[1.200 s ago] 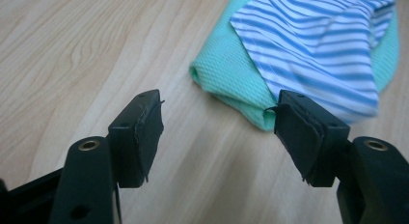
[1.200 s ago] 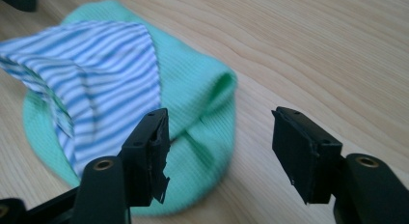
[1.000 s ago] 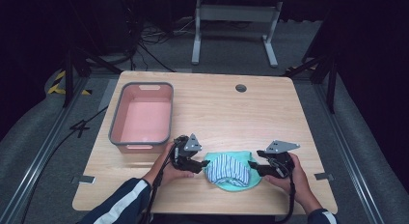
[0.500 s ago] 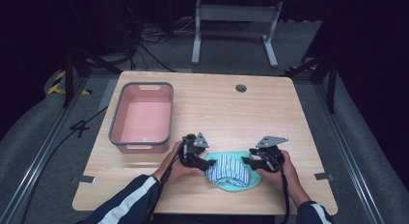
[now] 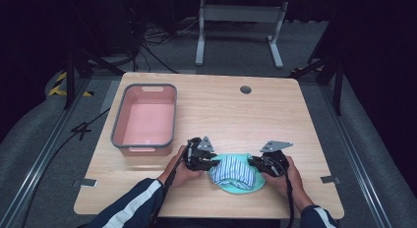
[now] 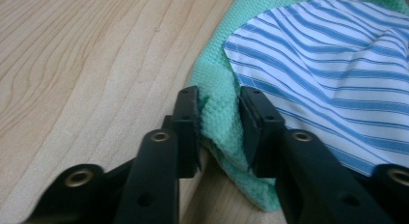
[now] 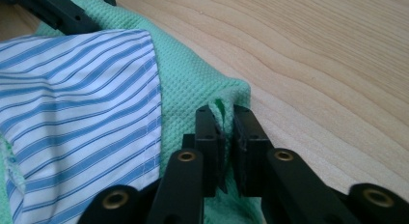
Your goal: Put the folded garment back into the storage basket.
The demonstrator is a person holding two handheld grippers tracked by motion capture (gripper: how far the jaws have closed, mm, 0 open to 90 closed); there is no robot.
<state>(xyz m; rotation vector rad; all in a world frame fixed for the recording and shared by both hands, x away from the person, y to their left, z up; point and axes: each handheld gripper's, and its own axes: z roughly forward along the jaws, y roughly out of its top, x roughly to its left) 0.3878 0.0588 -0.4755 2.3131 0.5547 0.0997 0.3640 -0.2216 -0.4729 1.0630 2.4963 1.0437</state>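
Note:
A green waffle cloth (image 5: 237, 188) lies near the table's front edge, with a blue-striped white cloth (image 5: 236, 171) on top of it. My left gripper (image 5: 212, 165) is at the green cloth's left edge. In the left gripper view its jaws (image 6: 219, 113) have just been closing and pinch a fold of green cloth (image 6: 212, 74) beside the striped cloth (image 6: 328, 74). My right gripper (image 5: 254, 165) is at the right edge. Its jaws (image 7: 224, 122) have just been closing and squeeze a raised ridge of green cloth (image 7: 193, 74) next to the striped cloth (image 7: 72, 103).
A pink tub with a grey rim (image 5: 143, 145) stands on the wooden table (image 5: 221, 115), behind and left of the left hand. A round cable hole (image 5: 245, 89) sits at the back centre. Metal frame legs (image 5: 236, 14) stand beyond the table.
Both grippers have moved inward to the green cloth's edges. Their jaws have gone from apart to pinched on it.

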